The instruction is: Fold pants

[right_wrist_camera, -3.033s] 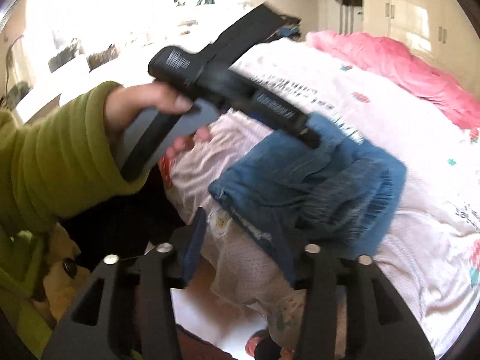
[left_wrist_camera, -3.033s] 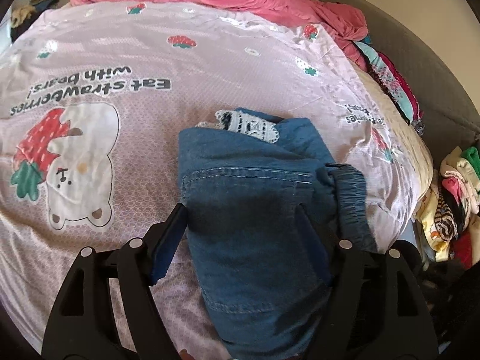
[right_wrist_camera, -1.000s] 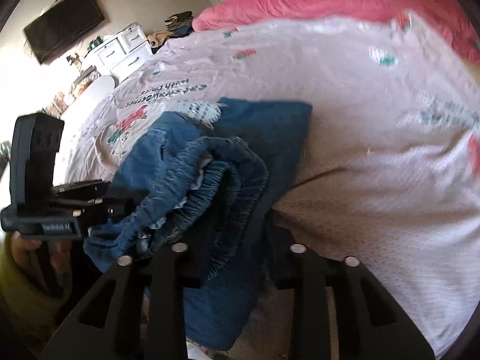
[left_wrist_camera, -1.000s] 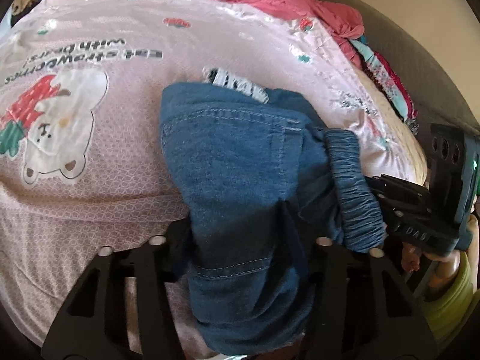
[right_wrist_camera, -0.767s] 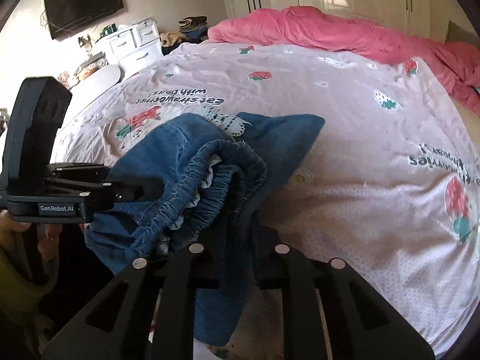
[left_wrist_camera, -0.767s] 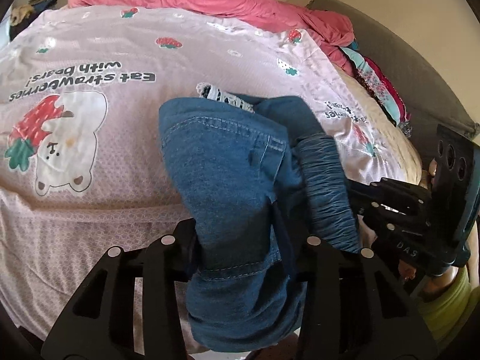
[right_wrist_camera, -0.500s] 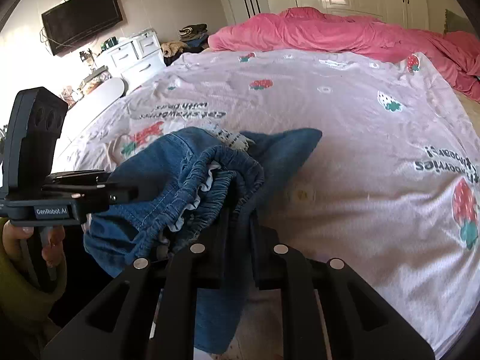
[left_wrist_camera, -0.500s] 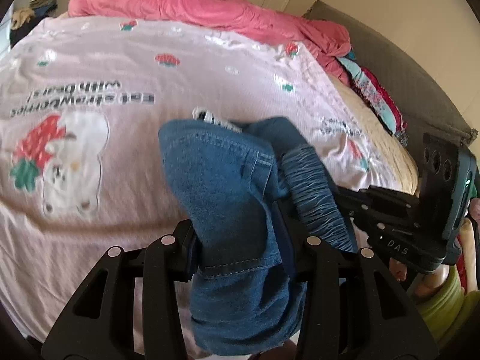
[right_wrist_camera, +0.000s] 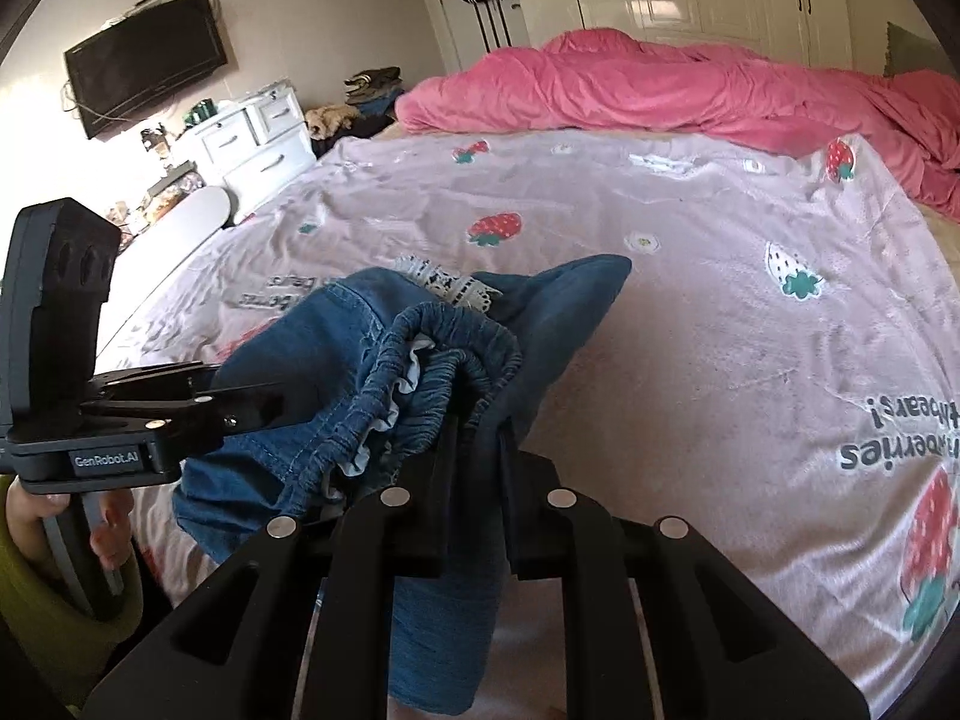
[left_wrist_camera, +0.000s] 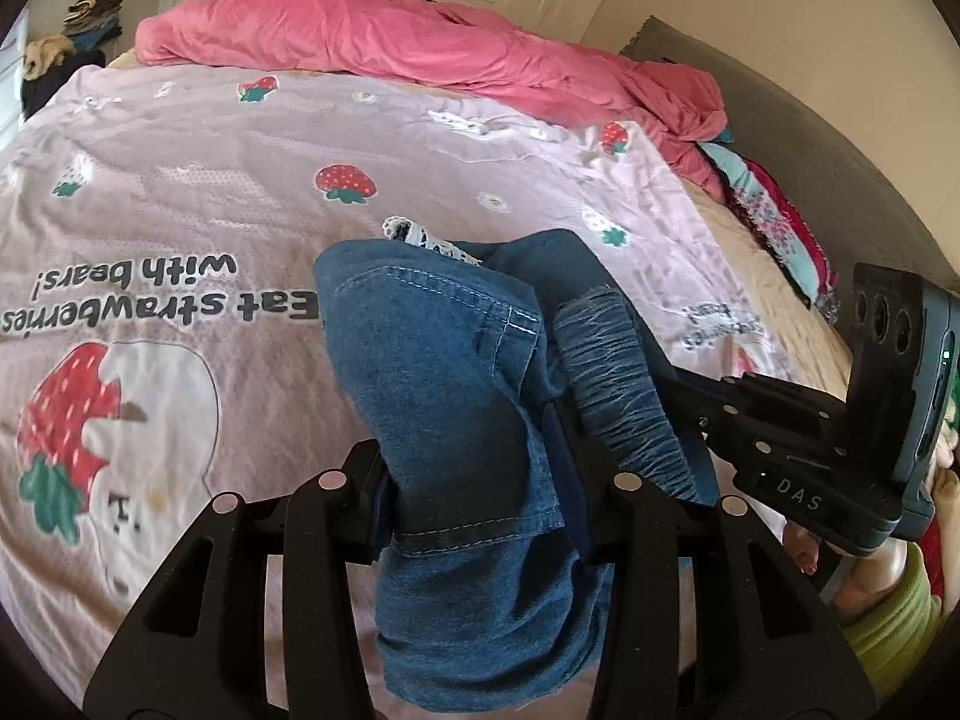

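One pair of pants (left_wrist_camera: 444, 396), blue denim, bunched and partly folded, held up just above the near edge of the bed (left_wrist_camera: 420, 192) by 2 tongs. Two tongs total: left tongs (left_wrist_camera: 474, 480) are narrowed onto a thick fold of the pants' leg end w/ stitched hem, cloth hanging down below the pads; right tongs (right_wrist_camera: 474, 480) are pinched nearly closed on a thinner layer of the same pants, next to the gathered elastic waistband (right_wrist_camera: 432, 372).

Pants look: mid-blue denim, pale topstitching along a seam, ruched elastic waist curled into a loop, small white ruffle inside the waist, one strip of white lace (right_wrist_camera: 450, 282) poking out at the far side. A flat corner of denim sticks out toward the right in the right wrist view.

Each cam sees the other tool: right tongs come in from the right side in the left view, left tongs from the left side in the right view; each one's gripping hand shows w/ a green sleeve (right_wrist_camera: 36, 612).

Bed: 1 pink-lilac sheet w/ strawberry prints, a bear print and upside-down text; 1 pink duvet (left_wrist_camera: 420, 42) heaped at the far end. One TV (right_wrist_camera: 144, 84) on the wall, 1 white dresser (right_wrist_camera: 252, 138) beside the bed, 1 clothes pile (left_wrist_camera: 774, 210) along the bed's right edge.
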The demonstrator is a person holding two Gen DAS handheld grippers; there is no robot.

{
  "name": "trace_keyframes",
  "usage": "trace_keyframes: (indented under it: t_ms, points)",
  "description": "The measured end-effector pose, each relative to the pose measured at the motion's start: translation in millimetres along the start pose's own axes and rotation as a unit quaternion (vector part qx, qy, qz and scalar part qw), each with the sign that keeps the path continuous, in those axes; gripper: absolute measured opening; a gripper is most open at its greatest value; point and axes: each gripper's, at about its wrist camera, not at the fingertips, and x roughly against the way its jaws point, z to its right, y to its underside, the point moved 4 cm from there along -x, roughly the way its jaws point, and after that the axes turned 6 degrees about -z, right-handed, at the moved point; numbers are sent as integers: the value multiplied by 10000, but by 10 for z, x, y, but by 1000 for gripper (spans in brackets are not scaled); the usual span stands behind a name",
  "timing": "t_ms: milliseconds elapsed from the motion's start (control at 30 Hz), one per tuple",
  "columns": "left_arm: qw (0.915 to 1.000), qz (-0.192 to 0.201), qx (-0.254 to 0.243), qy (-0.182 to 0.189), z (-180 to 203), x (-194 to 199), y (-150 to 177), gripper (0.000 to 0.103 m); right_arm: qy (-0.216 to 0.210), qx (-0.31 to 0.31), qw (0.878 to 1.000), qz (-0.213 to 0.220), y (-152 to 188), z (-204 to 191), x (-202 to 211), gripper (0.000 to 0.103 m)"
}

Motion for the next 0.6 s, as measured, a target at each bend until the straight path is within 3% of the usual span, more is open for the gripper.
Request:
trace_keyframes:
  t_ms: [67, 267, 333, 600]
  points:
    - [9998, -183, 21, -19, -60, -148, 6, 34, 145, -50, 9998, -136, 38, 51, -127, 12]
    - [9987, -421, 252, -138, -251, -367, 150, 49, 333, -279, 9984, -367, 185, 191, -312, 15]
    - [9985, -413, 314, -167, -292, -384, 175, 61, 417, -374, 9974, -448, 234, 251, -360, 17]
    - [9983, -386, 291, -333, -323, -398, 236, 72, 748, -424, 9949, -525, 327, 342, -432, 41]
